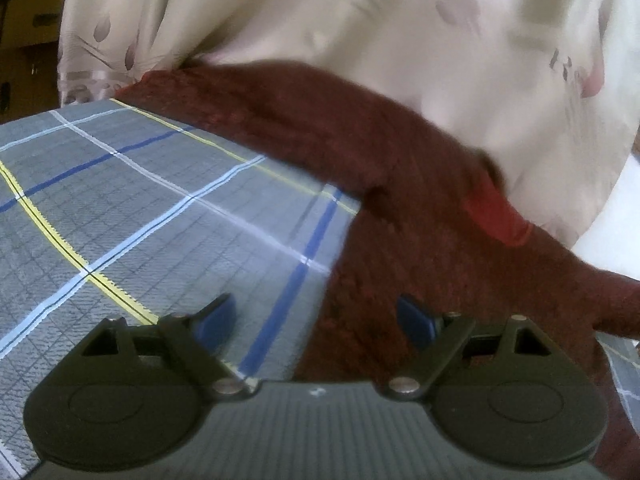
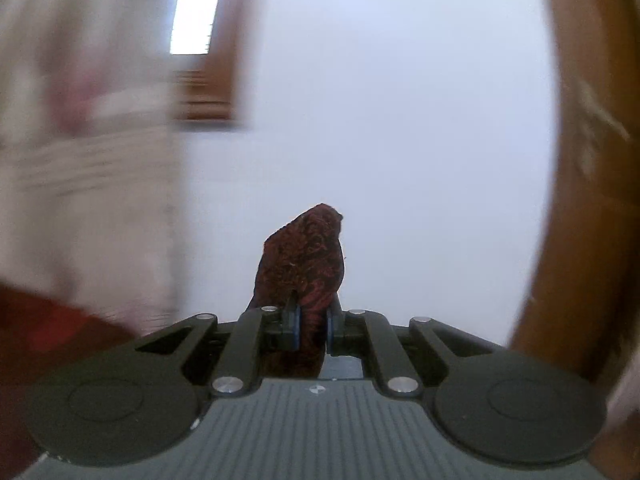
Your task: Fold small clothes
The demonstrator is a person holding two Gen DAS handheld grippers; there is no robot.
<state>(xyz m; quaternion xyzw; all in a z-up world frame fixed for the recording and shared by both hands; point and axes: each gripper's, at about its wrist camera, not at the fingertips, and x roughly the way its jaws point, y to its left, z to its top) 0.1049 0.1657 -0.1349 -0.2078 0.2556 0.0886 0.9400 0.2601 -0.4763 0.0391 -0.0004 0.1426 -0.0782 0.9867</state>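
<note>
A dark red fuzzy garment (image 1: pixel 400 184) stretches from the far left edge of the checked cloth across to the near right, partly lifted. It carries a brighter red patch (image 1: pixel 496 216). My left gripper (image 1: pixel 316 320) hovers low over the garment's near left edge, its blue pads wide apart with nothing pinched. In the right wrist view my right gripper (image 2: pixel 312 328) is shut on a tuft of the same dark red garment (image 2: pixel 308 256), which sticks up between the blue pads against a pale wall.
A grey-blue checked cloth (image 1: pixel 132 208) covers the table. A person in a pale floral garment (image 1: pixel 360 28) stands right behind the far edge. The right wrist view is motion-blurred, with a wooden frame (image 2: pixel 576 160) at the right and a bright window (image 2: pixel 196 8) at the upper left.
</note>
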